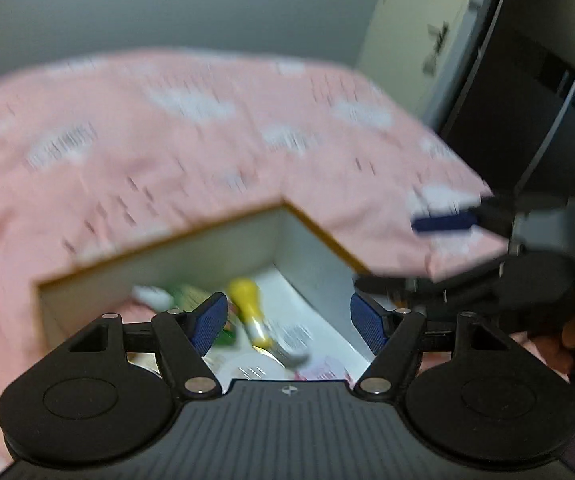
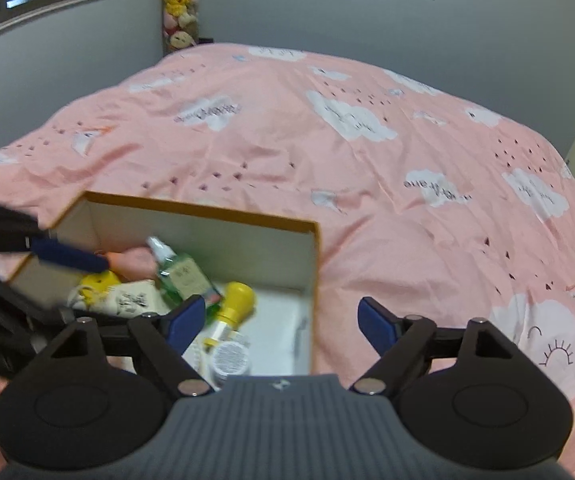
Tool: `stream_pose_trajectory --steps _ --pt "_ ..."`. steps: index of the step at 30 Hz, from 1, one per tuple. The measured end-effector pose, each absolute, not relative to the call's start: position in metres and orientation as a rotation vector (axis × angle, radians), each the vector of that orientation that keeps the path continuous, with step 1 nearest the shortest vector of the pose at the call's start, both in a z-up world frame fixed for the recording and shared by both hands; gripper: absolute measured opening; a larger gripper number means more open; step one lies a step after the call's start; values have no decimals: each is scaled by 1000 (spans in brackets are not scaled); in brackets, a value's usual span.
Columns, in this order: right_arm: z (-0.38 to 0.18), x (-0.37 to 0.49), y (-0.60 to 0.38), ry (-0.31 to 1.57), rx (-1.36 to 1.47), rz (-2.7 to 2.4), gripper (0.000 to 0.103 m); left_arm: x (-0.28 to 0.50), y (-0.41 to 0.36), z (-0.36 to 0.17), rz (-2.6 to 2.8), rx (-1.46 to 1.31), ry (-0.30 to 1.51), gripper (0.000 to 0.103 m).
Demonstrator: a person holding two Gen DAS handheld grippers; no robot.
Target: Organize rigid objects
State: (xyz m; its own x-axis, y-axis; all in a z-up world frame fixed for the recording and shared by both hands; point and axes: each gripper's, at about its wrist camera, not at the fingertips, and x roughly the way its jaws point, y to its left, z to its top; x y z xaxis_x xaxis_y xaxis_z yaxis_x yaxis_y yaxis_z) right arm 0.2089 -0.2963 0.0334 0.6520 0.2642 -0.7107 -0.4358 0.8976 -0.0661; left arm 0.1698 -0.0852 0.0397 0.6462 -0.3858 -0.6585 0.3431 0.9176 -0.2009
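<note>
Box on pink bed, holds green bottle, yellow-capped bottle. My left claw wide, empty; my right claw wide, empty.

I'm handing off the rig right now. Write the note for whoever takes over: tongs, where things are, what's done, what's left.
Left tongs: open, empty, above the box.
Right tongs: open, empty, over the box's near right corner.
Box: sits open on the pink bedspread.
Inside the box: green spray bottle, yellow-capped bottle, a round white jar, a yellow item and a printed white piece at the left.
Done: these items are in the box; no loose items show on the visible bedspread.
Left: probably nothing to collect in view; check outside the frames. The left view is blurred, so confirm the layout before moving.
</note>
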Motion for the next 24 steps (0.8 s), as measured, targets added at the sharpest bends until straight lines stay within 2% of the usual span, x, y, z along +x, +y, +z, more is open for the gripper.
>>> stream_pose_trajectory --steps 4,10,14,17,24 --pt "41 187 -279 727 -249 430 87 142 -66 59 -394 -62 608 83" --pt "51 154 -259 657 -221 459 90 107 -43 65 -222 -129 468 83" --pt "59 132 -252 590 -177 447 91 78 -41 60 -97 -72 315 89" --pt "59 116 -249 541 -147 395 97 72 -36 52 -80 -99 347 92" --pt "39 87 -235 555 -136 356 97 61 -34 27 -70 -75 392 92"
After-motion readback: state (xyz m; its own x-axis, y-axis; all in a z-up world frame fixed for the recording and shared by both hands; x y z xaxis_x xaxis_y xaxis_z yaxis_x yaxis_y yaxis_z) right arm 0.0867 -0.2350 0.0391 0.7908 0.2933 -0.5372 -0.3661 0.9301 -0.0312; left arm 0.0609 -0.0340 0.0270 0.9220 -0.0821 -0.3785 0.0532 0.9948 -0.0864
